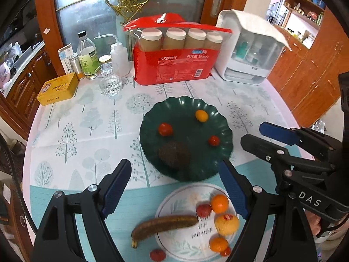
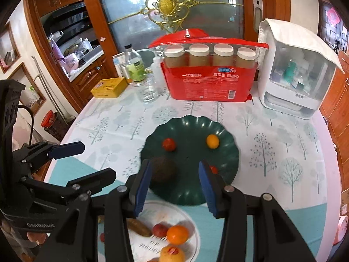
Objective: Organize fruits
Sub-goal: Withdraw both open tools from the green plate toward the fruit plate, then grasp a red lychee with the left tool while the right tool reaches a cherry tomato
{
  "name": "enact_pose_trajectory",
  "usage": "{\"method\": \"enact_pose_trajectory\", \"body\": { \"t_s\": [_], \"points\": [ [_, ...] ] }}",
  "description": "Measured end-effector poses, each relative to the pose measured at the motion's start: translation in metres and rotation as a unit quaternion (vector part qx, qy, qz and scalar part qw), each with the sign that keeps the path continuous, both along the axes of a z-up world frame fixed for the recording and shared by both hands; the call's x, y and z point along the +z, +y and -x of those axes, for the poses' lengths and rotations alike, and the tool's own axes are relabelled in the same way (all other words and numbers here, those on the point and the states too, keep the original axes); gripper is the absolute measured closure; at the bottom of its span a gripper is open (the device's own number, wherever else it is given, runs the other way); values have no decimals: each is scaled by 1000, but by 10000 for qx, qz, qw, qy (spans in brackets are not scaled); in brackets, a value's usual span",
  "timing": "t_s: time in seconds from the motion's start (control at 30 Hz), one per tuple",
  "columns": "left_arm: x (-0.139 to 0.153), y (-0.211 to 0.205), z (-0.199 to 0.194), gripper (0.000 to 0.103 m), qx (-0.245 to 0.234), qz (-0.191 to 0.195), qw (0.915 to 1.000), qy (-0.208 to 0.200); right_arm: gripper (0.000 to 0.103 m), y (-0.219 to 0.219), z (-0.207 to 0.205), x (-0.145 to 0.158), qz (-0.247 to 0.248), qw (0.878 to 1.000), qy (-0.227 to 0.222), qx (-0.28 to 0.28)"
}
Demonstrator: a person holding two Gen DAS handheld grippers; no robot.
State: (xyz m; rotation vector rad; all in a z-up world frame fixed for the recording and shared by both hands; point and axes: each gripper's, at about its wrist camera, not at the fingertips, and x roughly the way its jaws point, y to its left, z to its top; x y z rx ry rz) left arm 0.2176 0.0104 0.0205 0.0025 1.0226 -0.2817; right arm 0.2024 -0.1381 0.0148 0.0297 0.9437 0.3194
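**A:** Round table under a pale tree-print cloth (image 1: 87, 120), with a glass door and wooden cabinets behind. Along the far edge, at twelve o'clock: a red pack of paper cups (image 1: 174, 65), a white countertop box (image 1: 250, 50), bottles, a drinking glass (image 1: 109, 80), a yellow tin (image 1: 57, 89).

**B:** And the fruit?

**A:** Split across two plates. Green scalloped plate (image 1: 152, 113) at centre: dark rough-skinned fruit (image 1: 174, 155) at six o'clock, small red ones at nine and four, small yellow fruit (image 1: 201, 115) at one. White printed plate (image 1: 174, 198) nearer, at six o'clock from the green: browned banana (image 1: 165, 223) overhanging the nine o'clock rim, oranges (image 1: 219, 203), more small fruit. One stray red fruit (image 1: 157, 255) on the cloth at seven.

**B:** Grippers?

**A:** Left gripper (image 1: 175, 187) spread wide, empty, above the gap between the plates. Right gripper (image 2: 174, 185) set narrower, also empty, over the green plate's near rim.

**B:** Best way forward?

**A:** Probably one piece at a time. Descend straight over it and centre it between the pads. Close gently, since round fruit likely rolls. For the banana, grip mid-length, across the curve. Keep both tools apart to avoid collision.
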Motion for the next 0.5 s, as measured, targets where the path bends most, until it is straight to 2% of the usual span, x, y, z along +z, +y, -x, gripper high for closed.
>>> {"method": "enact_pose_trajectory", "body": {
  "t_s": [0.5],
  "points": [
    [28,31,99,17,-199,47,9982,-558,58,24,95,19,-21,9998,-190,-24]
  ]
}}
